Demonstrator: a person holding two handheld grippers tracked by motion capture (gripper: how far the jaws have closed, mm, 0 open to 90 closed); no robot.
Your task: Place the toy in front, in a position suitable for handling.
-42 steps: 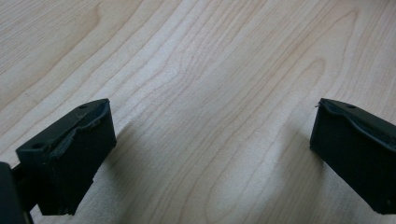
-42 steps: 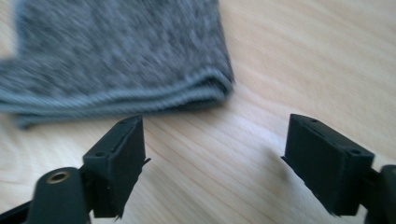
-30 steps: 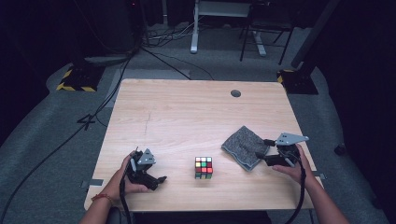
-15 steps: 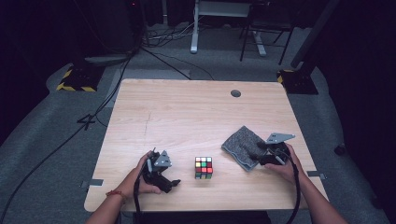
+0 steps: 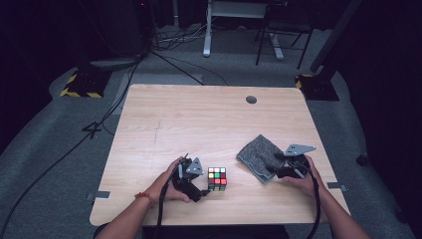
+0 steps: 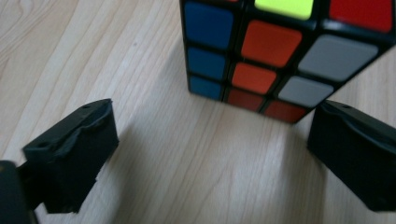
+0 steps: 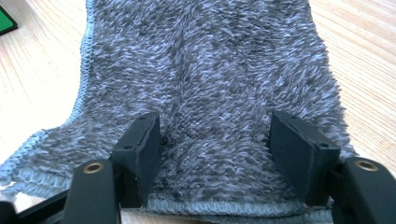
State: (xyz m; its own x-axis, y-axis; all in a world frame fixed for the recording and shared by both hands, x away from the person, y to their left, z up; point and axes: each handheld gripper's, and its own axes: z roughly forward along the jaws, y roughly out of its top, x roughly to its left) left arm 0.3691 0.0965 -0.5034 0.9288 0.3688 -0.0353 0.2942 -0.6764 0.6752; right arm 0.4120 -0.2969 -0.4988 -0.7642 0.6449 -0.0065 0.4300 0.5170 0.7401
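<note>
Left claw (image 5: 203, 190) low, jaws apart and just narrowing; right claw (image 5: 271, 169) down, jaws spread wide.

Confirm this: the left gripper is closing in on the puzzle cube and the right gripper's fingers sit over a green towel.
One thing is wrong: the towel is grey, not green, as the right gripper view shows. The rest holds: the left gripper faces the puzzle cube, and the right gripper has its fingers over the towel.

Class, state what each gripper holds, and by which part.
Nothing. The left gripper stands open before the cube; the right gripper is open over the cloth.
</note>
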